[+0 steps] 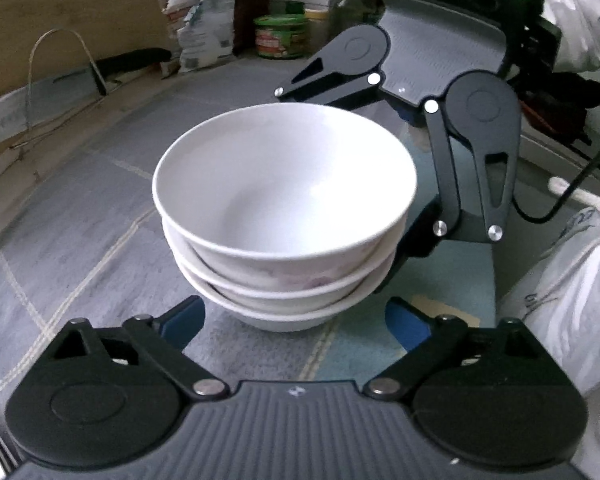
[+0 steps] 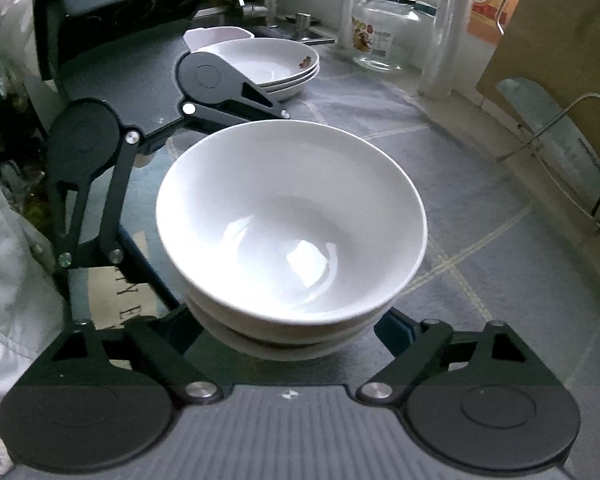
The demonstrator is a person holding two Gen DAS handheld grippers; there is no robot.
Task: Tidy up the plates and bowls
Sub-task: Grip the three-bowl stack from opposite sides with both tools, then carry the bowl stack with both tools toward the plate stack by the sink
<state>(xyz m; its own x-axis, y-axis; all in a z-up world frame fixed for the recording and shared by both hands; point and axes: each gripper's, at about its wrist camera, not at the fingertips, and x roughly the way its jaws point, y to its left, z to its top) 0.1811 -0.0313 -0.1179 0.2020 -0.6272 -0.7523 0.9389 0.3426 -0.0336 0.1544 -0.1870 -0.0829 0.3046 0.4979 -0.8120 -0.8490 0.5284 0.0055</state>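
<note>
We see the stack of white bowls [image 1: 284,216] on the grey counter [image 1: 80,208], mid-surface. Our left gripper [image 1: 296,316] and right gripper [image 2: 288,328] flank its base from opposite sides, jaws apart; contact unclear. Stacked plates [image 2: 276,64] sit toward the counter's far edge by the sink.

The bowl stack [image 2: 290,240] blocks the centre; open countertop [image 2: 500,280] beside it, plates [image 2: 276,64] behind.
</note>
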